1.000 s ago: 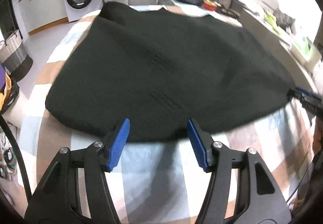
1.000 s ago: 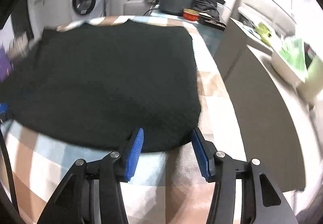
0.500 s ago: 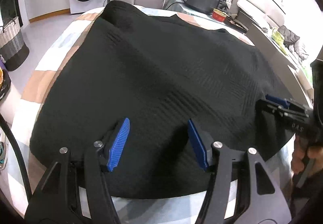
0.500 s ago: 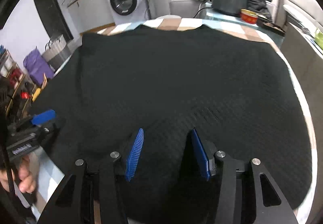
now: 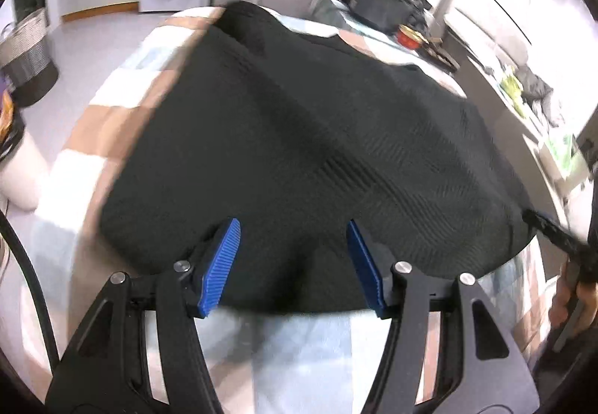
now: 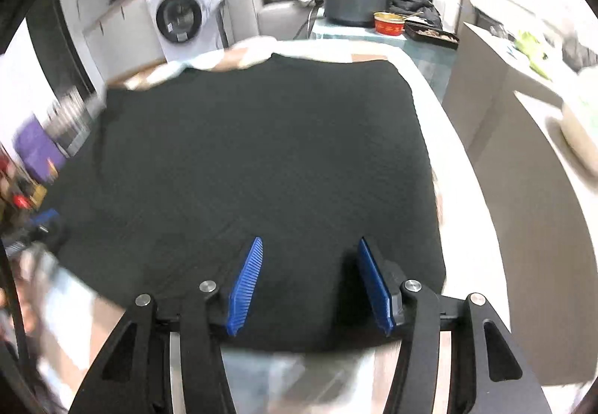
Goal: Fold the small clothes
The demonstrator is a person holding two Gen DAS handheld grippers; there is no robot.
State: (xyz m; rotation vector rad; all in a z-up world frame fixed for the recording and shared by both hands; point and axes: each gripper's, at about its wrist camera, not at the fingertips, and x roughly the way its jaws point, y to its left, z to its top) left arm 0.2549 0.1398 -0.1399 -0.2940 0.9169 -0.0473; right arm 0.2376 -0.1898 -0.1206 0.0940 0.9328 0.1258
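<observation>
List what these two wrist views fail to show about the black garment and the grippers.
- Left wrist view: the right gripper is a motion-blurred streak at the right edge; its jaws are unreadable there.
- Right wrist view: the left gripper is blurred at the left edge.
- Both views: the black garment has its near hem partly behind the fingers; its type and any sleeves stay unclear.
</observation>
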